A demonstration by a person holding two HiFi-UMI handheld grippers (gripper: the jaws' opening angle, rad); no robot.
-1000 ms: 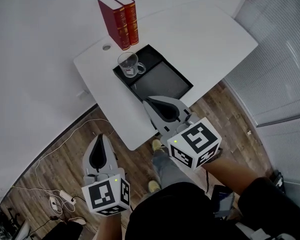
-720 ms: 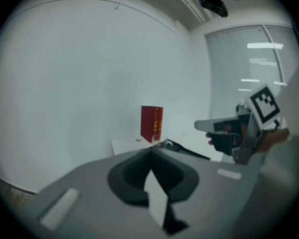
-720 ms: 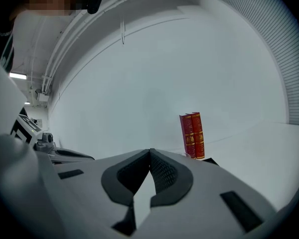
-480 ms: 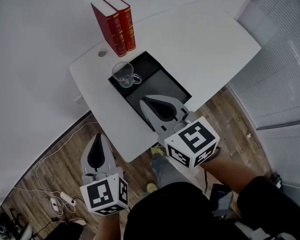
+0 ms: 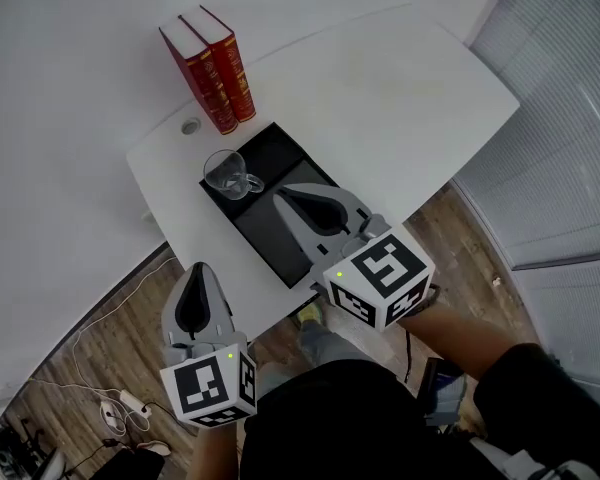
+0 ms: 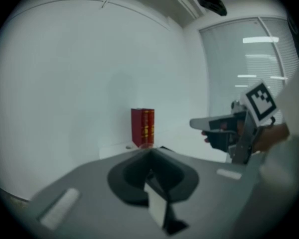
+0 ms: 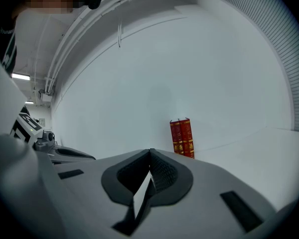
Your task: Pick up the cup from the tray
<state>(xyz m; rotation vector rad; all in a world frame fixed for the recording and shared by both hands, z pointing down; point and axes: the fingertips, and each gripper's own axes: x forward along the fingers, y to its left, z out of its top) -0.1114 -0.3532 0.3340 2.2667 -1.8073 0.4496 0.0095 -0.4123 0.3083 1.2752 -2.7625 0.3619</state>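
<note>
A clear glass cup (image 5: 226,173) with a handle stands in the far-left corner of the black tray (image 5: 280,238) on the white table (image 5: 380,88). My right gripper (image 5: 280,194) hangs over the tray's middle, just right of the cup, jaws shut and empty. My left gripper (image 5: 195,270) is shut with nothing in it and sits short of the table's near edge, over the wood floor. In the left gripper view the right gripper (image 6: 194,124) shows at the right. The cup is hidden in both gripper views.
Two red books (image 5: 205,68) stand upright behind the tray, also seen as red books (image 6: 142,128) and red books (image 7: 182,138). A round cable hole (image 5: 189,126) lies left of the tray. Cables and a power strip (image 5: 128,404) lie on the floor. Window blinds (image 5: 570,118) at right.
Both grippers have moved forward toward the table together. The right one now reaches over the tray beside the cup. Both stay shut.
</note>
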